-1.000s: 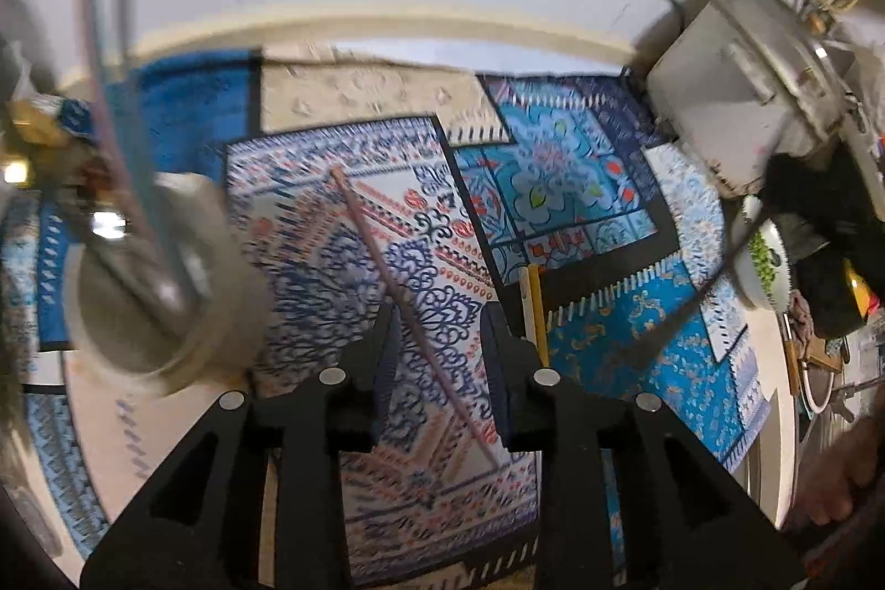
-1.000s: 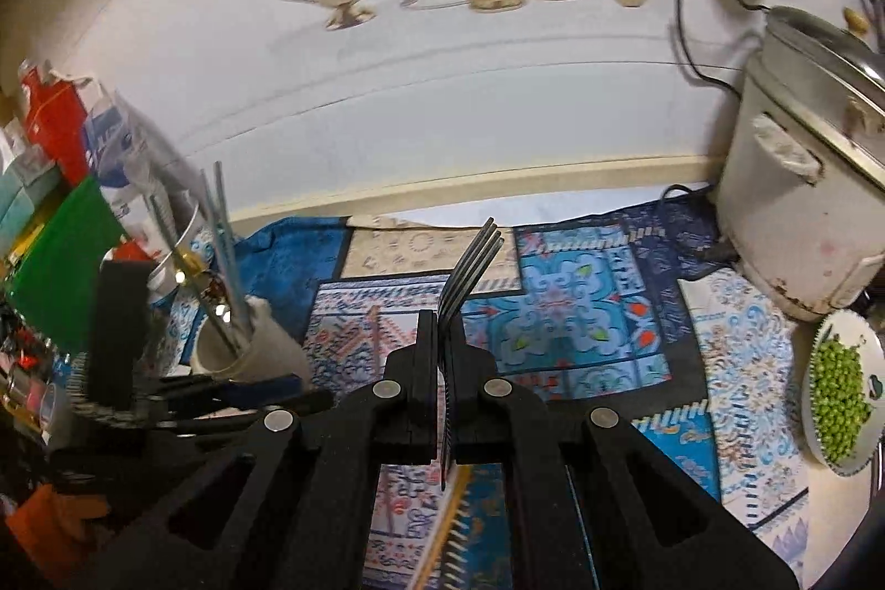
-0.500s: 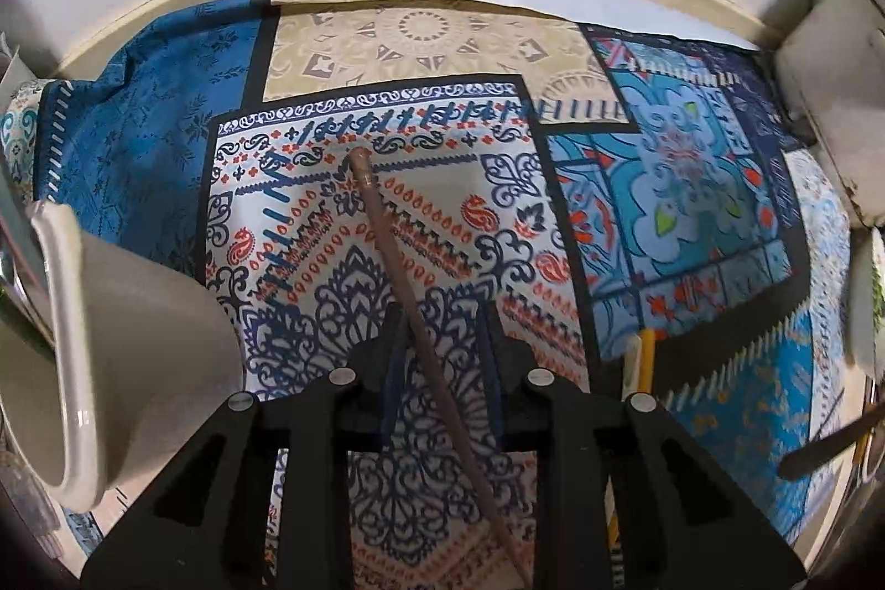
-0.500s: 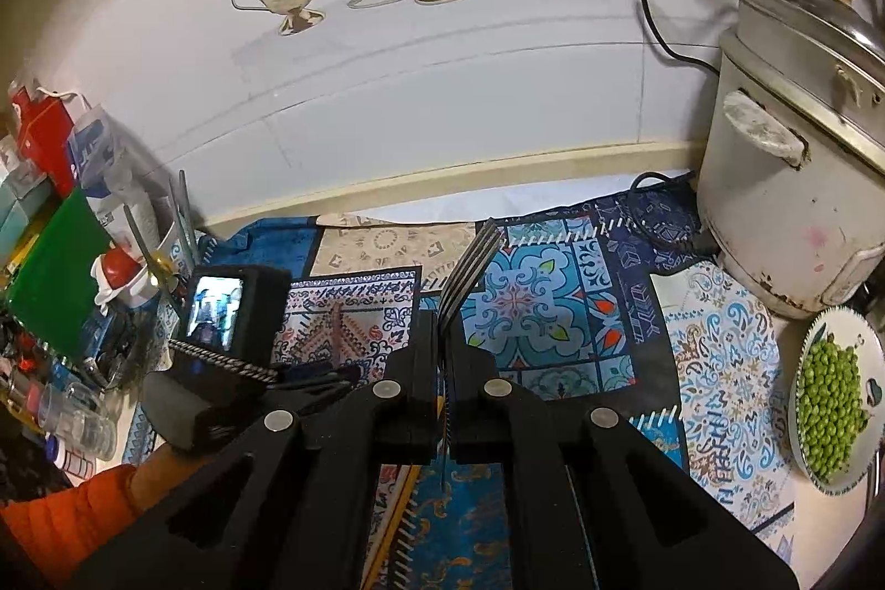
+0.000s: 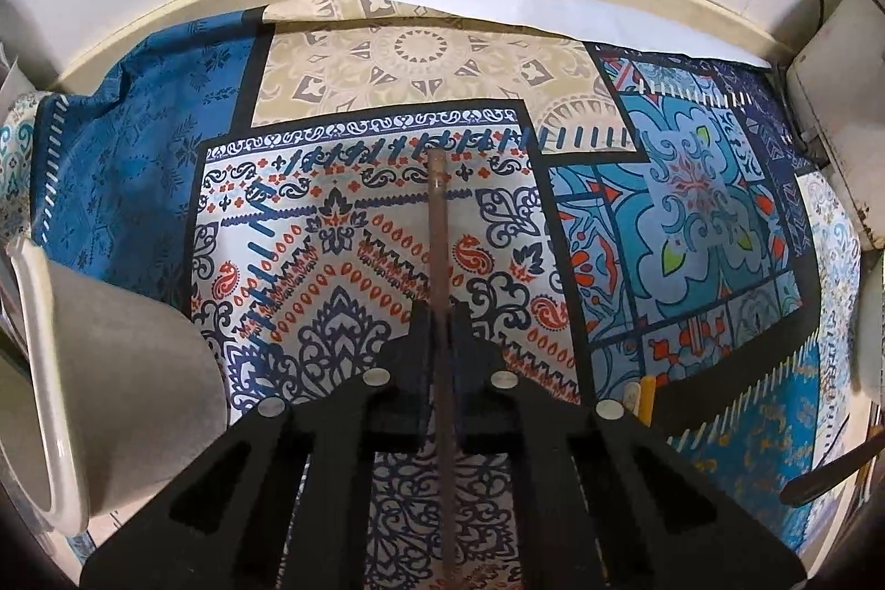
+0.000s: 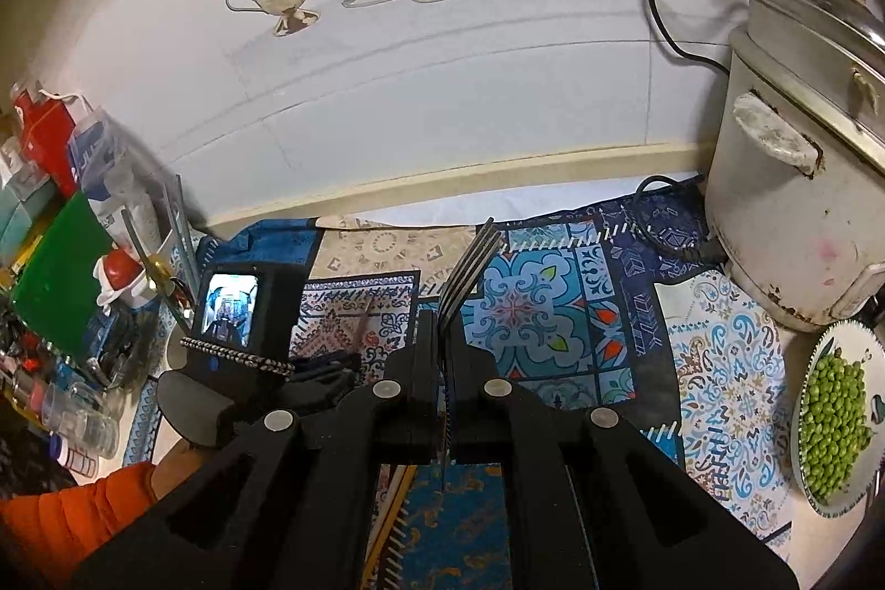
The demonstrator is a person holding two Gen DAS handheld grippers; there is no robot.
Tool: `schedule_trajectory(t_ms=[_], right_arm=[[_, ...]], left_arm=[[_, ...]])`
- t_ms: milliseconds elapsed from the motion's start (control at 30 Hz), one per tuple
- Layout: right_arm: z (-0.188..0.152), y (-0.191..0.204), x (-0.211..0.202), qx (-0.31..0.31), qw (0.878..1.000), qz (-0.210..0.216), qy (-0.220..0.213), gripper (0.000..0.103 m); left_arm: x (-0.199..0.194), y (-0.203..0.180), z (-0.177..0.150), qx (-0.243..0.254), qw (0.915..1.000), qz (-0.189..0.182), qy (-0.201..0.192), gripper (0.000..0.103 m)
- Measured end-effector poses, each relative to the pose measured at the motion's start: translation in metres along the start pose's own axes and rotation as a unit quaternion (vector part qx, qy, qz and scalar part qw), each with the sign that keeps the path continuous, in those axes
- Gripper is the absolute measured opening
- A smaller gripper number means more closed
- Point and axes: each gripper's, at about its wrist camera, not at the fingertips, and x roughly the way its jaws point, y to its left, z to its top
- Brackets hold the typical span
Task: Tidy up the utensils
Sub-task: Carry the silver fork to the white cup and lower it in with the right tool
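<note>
My left gripper [image 5: 441,313] is shut on a thin brown chopstick [image 5: 437,225] that lies along the patterned mat [image 5: 691,203]; its far tip points to the wall. A white utensil cup [image 5: 110,380] stands close on the left. My right gripper [image 6: 442,322] is shut on a metal fork [image 6: 467,266], tines up and away, held above the mat [image 6: 553,313]. The left gripper with its camera [image 6: 243,308] shows low on the left in the right wrist view, over the chopstick [image 6: 362,313].
A white rice cooker [image 6: 802,181] with a black cord stands at the right. A plate of green peas [image 6: 835,413] is at the right edge. Bottles and a green board [image 6: 55,280] crowd the left. A yellow stick [image 5: 644,396] lies on the mat.
My left gripper dropped toward the mat, lined up with the chopstick and closed on it. My right gripper kept the fork and tilted up slightly.
</note>
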Motion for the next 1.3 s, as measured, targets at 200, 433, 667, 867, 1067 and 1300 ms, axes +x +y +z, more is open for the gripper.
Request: schedule_trajectory(t_ms=[200, 433, 667, 867, 1067, 1300], right_arm=[[-0.001, 0.002, 0.000, -0.004, 1.000, 0.001, 0.002, 0.002], [-0.002, 0.012, -0.006, -0.009, 1.000, 0.007, -0.005, 0.002], [-0.003, 0.029, -0.014, -0.016, 1.000, 0.018, -0.014, 0.002], [-0.001, 0.050, -0.019, -0.029, 0.999, 0.032, -0.020, 0.002], [0.007, 0.080, -0.018, -0.056, 0.997, 0.054, -0.028, 0.002], [0.022, 0.118, -0.011, -0.086, 0.992, 0.085, -0.042, 0.002]], left_arm=[[-0.009, -0.001, -0.012, 0.018, 0.9996, -0.024, 0.006, 0.004], [-0.060, 0.002, -0.039, 0.013, 0.9976, -0.059, -0.033, 0.004], [-0.125, 0.019, -0.057, -0.003, 0.9928, -0.084, -0.086, 0.004], [-0.169, 0.043, -0.068, -0.027, 0.9867, -0.087, -0.135, 0.004], [-0.209, 0.074, -0.068, -0.058, 0.9763, -0.074, -0.195, 0.004], [-0.242, 0.112, -0.055, -0.089, 0.9600, -0.044, -0.262, 0.004]])
